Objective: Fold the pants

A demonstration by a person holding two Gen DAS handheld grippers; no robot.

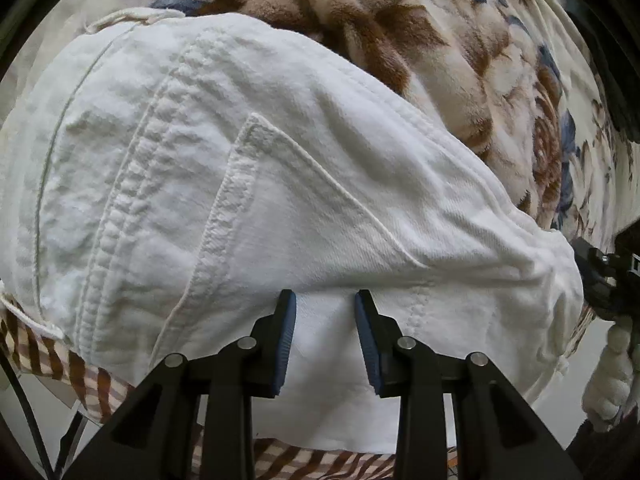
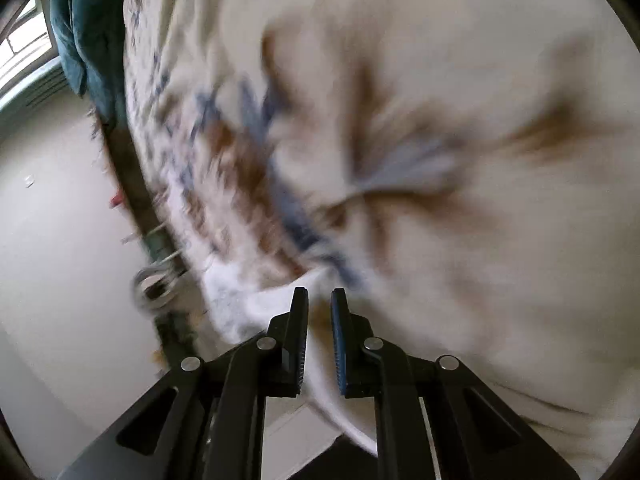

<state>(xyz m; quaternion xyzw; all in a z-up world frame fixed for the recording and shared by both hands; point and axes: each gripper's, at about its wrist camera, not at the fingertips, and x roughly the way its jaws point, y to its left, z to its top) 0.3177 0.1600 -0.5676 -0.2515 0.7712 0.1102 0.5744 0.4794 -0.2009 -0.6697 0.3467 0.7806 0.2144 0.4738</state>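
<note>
On blanket (image 1: 460, 40): white pants (image 1: 240, 160) bunched. Left gripper (image 1: 325, 340) pinching a pants fold. Right gripper (image 2: 319, 340) fingers narrow, white fabric between; grip unclear, view blurred.

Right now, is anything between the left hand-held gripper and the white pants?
Nothing visible. The left hand-held gripper is directly at the white pants, with white fabric between its fingers; the pants lie on the flowered blanket.

1. We see soft, even daylight on the white pants (image 1: 248, 184) ahead of the fingers, in sharp focus.
2. Our right view smears the blanket (image 2: 400, 160) with motion blur.
3. Dark fisheye corners bend both edges.
4. A bright window (image 2: 24, 52) glares far left of the fingers.
</note>
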